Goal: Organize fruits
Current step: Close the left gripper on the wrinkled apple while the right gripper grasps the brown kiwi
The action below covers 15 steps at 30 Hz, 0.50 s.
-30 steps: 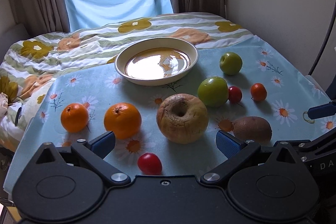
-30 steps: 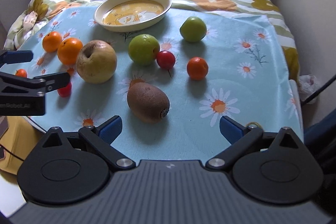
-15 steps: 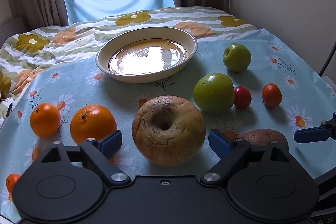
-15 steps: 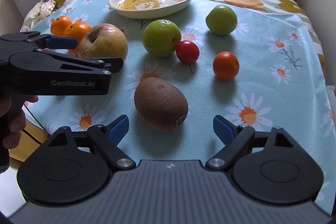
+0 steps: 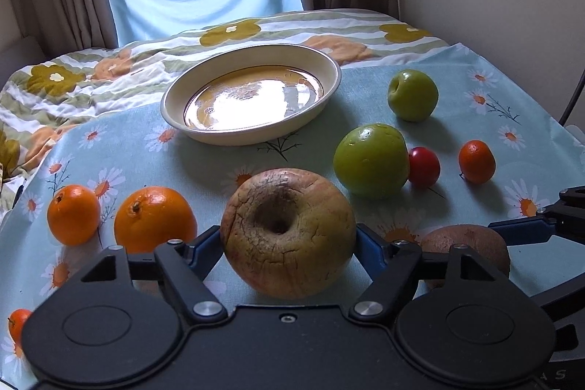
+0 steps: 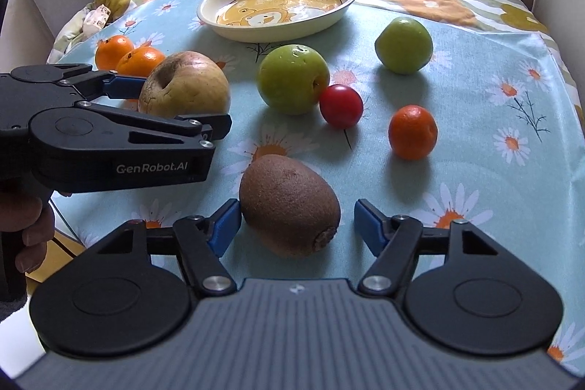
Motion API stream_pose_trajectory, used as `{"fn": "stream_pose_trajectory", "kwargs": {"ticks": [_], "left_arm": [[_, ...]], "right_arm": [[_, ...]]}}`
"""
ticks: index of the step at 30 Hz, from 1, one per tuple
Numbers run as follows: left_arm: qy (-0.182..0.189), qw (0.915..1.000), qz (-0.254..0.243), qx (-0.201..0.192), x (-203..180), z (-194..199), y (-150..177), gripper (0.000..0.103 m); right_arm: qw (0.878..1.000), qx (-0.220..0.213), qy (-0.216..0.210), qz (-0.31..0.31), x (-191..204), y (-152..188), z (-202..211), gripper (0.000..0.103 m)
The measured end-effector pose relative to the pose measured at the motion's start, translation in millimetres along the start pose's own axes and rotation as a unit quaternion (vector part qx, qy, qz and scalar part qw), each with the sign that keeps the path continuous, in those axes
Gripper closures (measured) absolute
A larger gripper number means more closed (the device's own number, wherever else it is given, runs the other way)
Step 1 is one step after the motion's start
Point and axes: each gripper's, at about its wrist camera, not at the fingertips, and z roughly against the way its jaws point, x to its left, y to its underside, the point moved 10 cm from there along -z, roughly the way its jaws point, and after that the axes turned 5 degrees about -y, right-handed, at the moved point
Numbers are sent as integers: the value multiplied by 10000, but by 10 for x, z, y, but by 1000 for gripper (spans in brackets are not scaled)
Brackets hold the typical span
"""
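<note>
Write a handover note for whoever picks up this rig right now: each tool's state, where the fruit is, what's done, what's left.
Left tool: closing, its pads look to be against the wrinkled apple, which sits on the cloth.
Right tool: closing around the kiwi; left pad about touching, right pad still clear.
Plate: holds no fruit.
On the daisy cloth: two oranges left of the apple, two green apples, a red tomato, a small tangerine, another small one at the near left edge.
Done: nothing sorted yet.
Left: finish both grasps, then move all the fruit.
</note>
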Motion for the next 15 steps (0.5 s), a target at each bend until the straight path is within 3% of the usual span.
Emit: {"fn": "stream_pose_trajectory", "kwargs": {"ticks": [15], "left_arm": [[-74, 9999, -52, 51, 10, 64, 69, 24]], "right_arm": [[9999, -78, -38, 144, 46, -34, -14, 32]]}}
